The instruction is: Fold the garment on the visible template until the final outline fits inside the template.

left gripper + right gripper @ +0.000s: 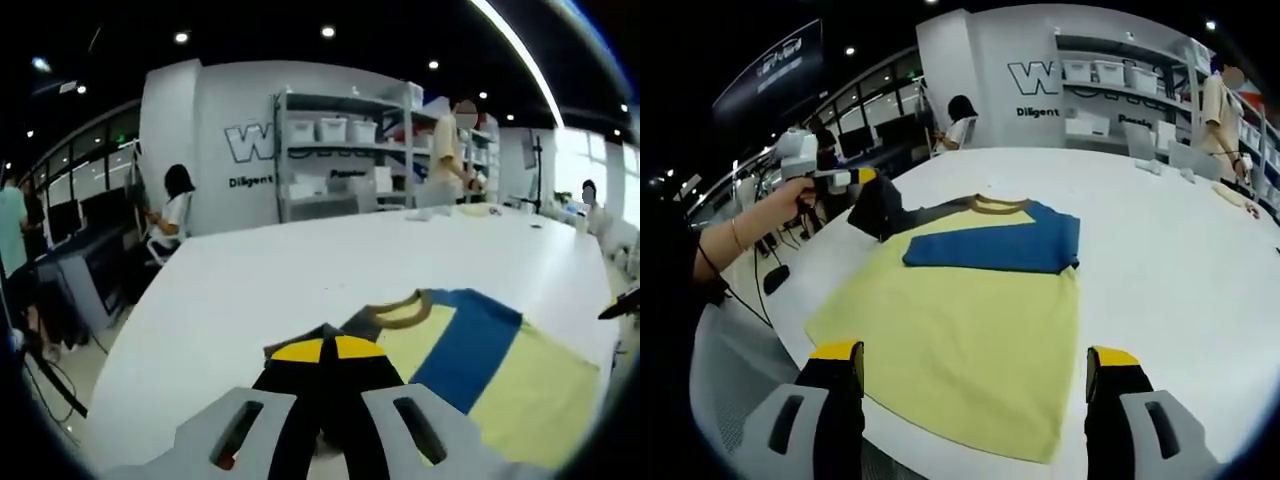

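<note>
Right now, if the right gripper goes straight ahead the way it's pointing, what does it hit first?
Most likely the yellow body of the T-shirt on the white table; the open right gripper points straight over it. Depth is unclear.

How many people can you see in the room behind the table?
3 in the left gripper view: one seated at the desks, one standing by the shelves, one at the window end. Others may be hidden.

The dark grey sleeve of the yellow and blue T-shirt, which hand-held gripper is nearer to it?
Left. The left hand-held gripper is shut on the dark grey sleeve, lifting it off the white table. The right hand-held gripper is open at the shirt's yellow hem, the opposite end.
</note>
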Demonstrator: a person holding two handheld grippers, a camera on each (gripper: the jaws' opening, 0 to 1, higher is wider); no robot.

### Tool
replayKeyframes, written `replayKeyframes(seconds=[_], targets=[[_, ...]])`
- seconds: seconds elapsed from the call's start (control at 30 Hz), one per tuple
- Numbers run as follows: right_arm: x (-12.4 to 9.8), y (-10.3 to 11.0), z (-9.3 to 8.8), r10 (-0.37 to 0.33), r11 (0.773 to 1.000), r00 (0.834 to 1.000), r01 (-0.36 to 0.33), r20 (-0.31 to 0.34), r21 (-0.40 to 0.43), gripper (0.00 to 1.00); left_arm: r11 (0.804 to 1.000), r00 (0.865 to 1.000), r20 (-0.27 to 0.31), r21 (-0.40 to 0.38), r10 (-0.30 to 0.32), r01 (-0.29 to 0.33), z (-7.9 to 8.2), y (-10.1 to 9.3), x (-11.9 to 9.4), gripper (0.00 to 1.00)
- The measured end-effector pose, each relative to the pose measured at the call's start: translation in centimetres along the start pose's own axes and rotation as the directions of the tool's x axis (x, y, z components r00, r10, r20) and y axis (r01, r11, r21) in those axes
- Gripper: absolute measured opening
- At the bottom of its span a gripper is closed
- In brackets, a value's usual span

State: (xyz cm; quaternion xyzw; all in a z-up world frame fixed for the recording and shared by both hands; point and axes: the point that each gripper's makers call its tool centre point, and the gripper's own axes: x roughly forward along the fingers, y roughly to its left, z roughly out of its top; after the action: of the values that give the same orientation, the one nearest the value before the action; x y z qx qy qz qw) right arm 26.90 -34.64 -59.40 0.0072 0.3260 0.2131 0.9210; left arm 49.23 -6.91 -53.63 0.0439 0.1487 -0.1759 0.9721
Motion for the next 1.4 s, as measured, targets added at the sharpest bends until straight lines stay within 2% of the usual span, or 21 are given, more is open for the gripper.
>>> replayKeyframes(seconds=[0.27,0.3,0.63,0.8,1.17,1.33,1.4], targets=[[0.0,0.0,-0.2,-0.004,1.000,1.000,0.004,-0.003,0.005,0.90,0.993,0.996,-0.011,0.073,-0.089,0.089,0.1,-4.7,1.6,0.00],[0.0,-0.1,-0.2,-0.007,1.000,1.000,0.007,-0.002,0.008,0.90,0.990,0.995,-0.013,0.100,-0.098,0.099,0.1,-5.3,1.8,0.00],[-0.1,-0.6,-0.5,-0.018,1.000,1.000,0.018,-0.003,0.023,0.90,0.967,0.983,-0.034,0.173,-0.182,0.185,-0.4,-9.3,2.9,0.00],[0.1,-0.6,-0.5,-0.016,1.000,1.000,0.016,-0.004,0.023,0.90,0.954,0.975,-0.068,0.202,-0.214,0.223,-1.3,-11.1,3.3,0.00],[0.2,-0.9,-0.9,-0.020,1.000,1.000,0.021,-0.015,0.017,0.89,0.906,0.952,-0.144,0.295,-0.271,0.303,-4.5,-14.4,2.7,0.00],[0.2,-1.1,-0.9,-0.025,0.999,1.000,0.026,-0.011,0.024,0.89,0.892,0.937,-0.189,0.299,-0.294,0.340,-5.7,-15.2,3.1,0.01],[0.2,-1.1,-1.0,-0.025,0.999,1.000,0.025,-0.014,0.024,0.89,0.885,0.926,-0.206,0.290,-0.315,0.365,-6.2,-15.8,3.2,0.03]])
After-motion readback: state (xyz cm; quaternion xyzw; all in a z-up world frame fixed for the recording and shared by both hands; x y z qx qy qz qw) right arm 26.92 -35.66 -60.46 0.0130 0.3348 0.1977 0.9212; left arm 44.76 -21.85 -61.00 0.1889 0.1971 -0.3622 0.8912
